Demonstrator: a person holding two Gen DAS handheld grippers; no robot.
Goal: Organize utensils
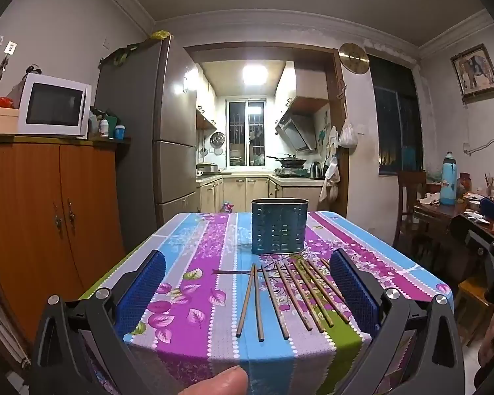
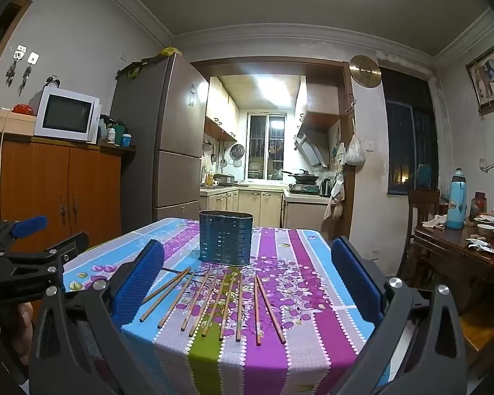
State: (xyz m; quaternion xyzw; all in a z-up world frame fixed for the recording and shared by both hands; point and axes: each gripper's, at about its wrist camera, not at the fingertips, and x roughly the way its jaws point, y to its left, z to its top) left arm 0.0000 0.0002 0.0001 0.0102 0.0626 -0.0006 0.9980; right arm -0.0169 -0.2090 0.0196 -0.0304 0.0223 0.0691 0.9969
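Nearest the cameras, both tools hang just off the near edge of the table (image 2: pixel 316 355), each with its blue-padded fingers spread wide and nothing between them: the left gripper (image 1: pixel 247 283) and the right gripper (image 2: pixel 247 276) are both released and empty. A thumb tip (image 1: pixel 220 382) shows at the bottom of the left view. Both are held level, aimed across the striped floral tablecloth toward the far edge. Just past the near edge lies the row of wooden chopsticks (image 2: pixel 225 302), loose on the cloth, roughly side by side, the outer ones splayed a little. Their long axes run from near edge to far edge, so each stick points almost straight along the fingers' line of sight rather than across it. From the left tool the row (image 1: pixel 291 296) sits to the right of centre, its outermost sticks close to the right-hand pad; from the right tool it sits at centre and leftward. In my judgement the right one is better placed for a first pick, and either would have to tip downward to close across a stick. Beyond the sticks' far tips, toward the middle of the table, stands the dark blue perforated utensil holder (image 2: pixel 225 240), upright, open-topped, apparently empty, apart from the chopsticks.
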